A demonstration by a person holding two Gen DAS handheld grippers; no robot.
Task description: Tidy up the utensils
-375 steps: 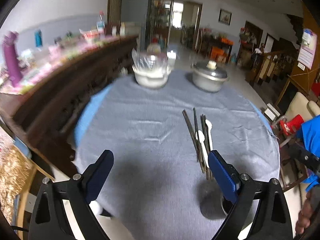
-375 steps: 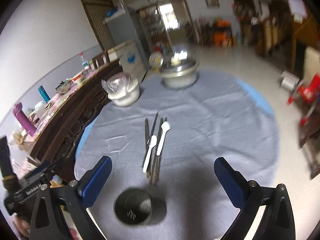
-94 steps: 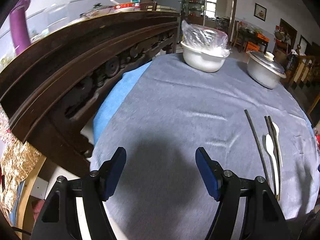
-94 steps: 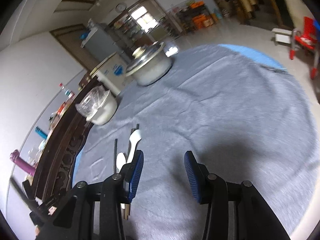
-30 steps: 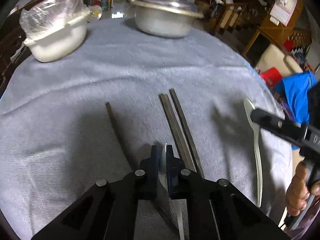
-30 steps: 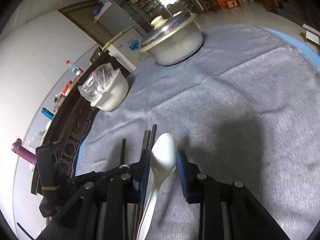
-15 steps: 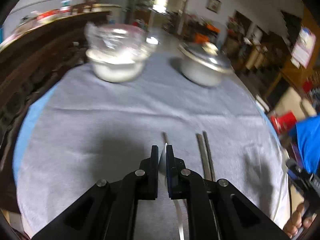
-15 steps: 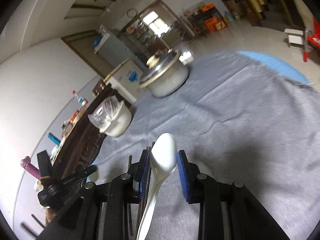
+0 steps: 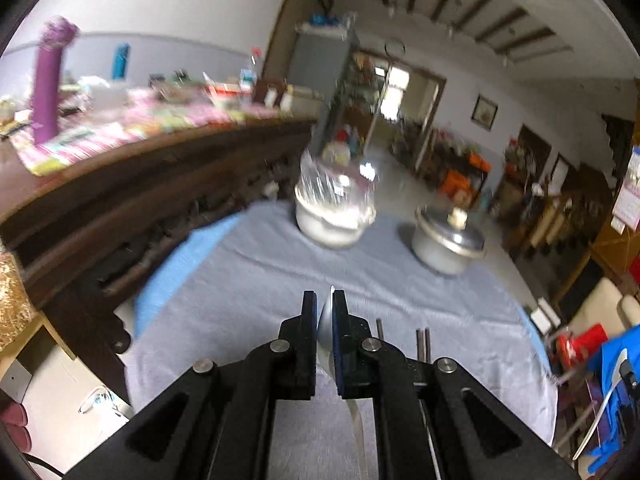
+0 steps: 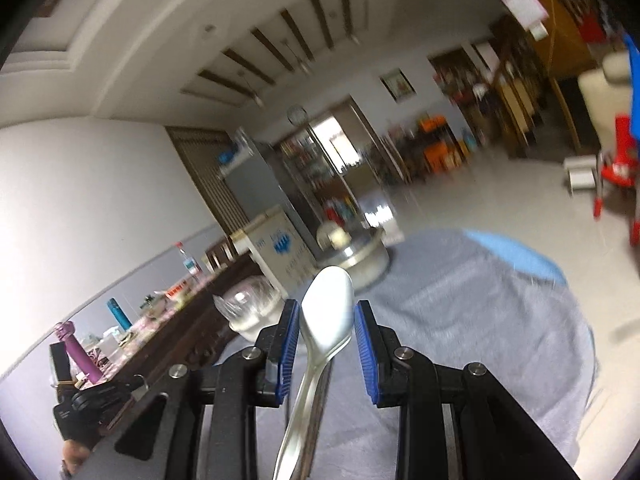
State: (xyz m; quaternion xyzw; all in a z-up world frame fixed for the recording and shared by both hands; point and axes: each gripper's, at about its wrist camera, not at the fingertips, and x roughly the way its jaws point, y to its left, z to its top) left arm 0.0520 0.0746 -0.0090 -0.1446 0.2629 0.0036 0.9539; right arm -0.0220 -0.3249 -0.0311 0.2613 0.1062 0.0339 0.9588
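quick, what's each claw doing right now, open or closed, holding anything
Left claw: closed on a white spoon, gripped edge-on.
Right claw: closed on another white spoon, bowl end forward.

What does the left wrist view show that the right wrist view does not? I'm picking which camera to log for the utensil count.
Only the left wrist view shows the dark chopsticks lying on the grey tablecloth, and the left gripper shut edge-on around a white spoon.

Only the right wrist view shows the right gripper clamping the other spoon by its bowl, facing the camera, handle hanging down.

Both show the lidded metal pot, the plastic-covered white bowl, the purple bottle on the wooden sideboard.
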